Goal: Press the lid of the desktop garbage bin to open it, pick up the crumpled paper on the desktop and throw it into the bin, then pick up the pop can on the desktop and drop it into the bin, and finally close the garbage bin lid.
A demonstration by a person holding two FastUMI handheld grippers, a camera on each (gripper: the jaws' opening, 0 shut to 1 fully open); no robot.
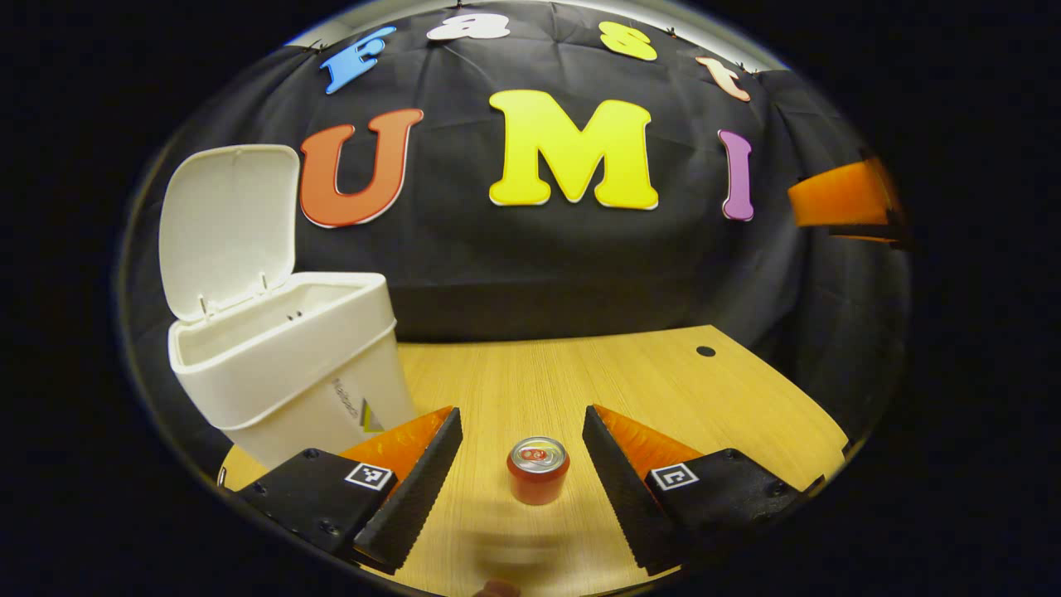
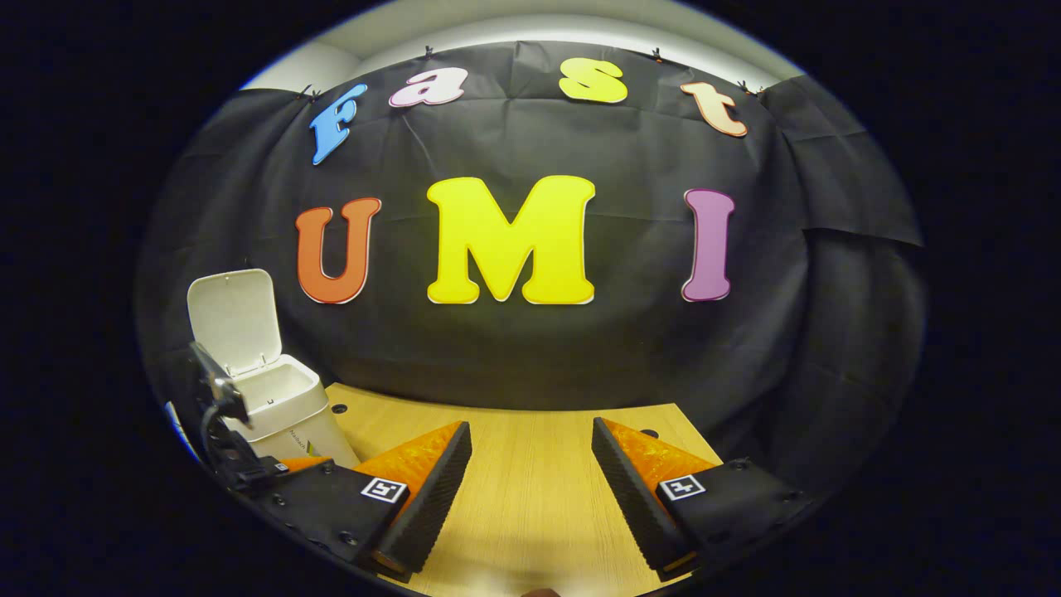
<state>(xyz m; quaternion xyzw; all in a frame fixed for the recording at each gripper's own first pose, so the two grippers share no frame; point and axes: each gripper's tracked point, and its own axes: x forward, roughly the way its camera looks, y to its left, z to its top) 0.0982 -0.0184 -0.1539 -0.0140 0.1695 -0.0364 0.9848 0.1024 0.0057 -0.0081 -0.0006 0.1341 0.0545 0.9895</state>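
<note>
Left gripper view: the left gripper (image 1: 522, 464) hangs low over the desktop (image 1: 663, 381) with its fingers spread wide, and the pop can (image 1: 538, 470) stands upright in the gap between them, touching neither. That centring reads as a line-up for a side grasp on the can's body. The garbage bin (image 1: 290, 365) stands at the desk's left edge, toward the back, its lid (image 1: 228, 228) swung up and leaning back on its hinge, so the mouth is clear for a drop. No crumpled paper lies on the visible desk; likely it is in the bin, though the interior cannot be checked from this angle. At the right side of this view, high up, a part of the other gripper (image 1: 841, 199) shows, well apart from the can. Right gripper view: the right gripper (image 2: 530, 489) is held above bare wood toward the right part of the desk, fingers wide, holding nothing, presumably parked out of the way. The bin sits far left by the back edge, lid raised, with the other rig's camera mount (image 2: 220, 390) in front of it. Judged step: closing on the can, then carrying it left to the bin.
</note>
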